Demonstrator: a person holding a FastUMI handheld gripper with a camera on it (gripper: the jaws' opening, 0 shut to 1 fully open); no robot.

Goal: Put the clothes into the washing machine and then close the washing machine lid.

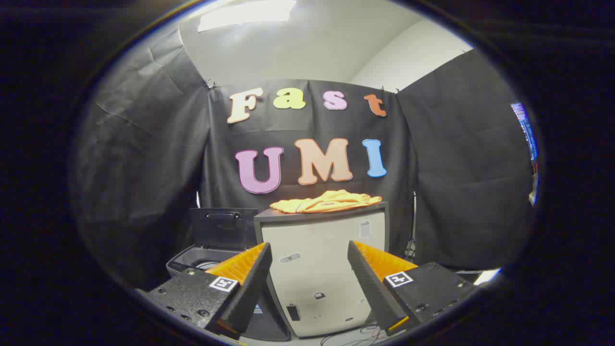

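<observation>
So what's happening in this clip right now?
A person's handheld gripper hangs open and holds nothing, facing a pale cabinet. An orange garment lies folded on top of the cabinet, well beyond the fingers. Beside the cabinet stands the washing machine with its lid up. Nothing has been picked up yet.

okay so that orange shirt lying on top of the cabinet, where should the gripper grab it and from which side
Judging from this view, the orange shirt lies flat and crumpled on the cabinet, well beyond the open gripper. Best bet: come down from above and the front, pinching a raised fold near its middle hump, since the flat edges offer little to bite.
</observation>
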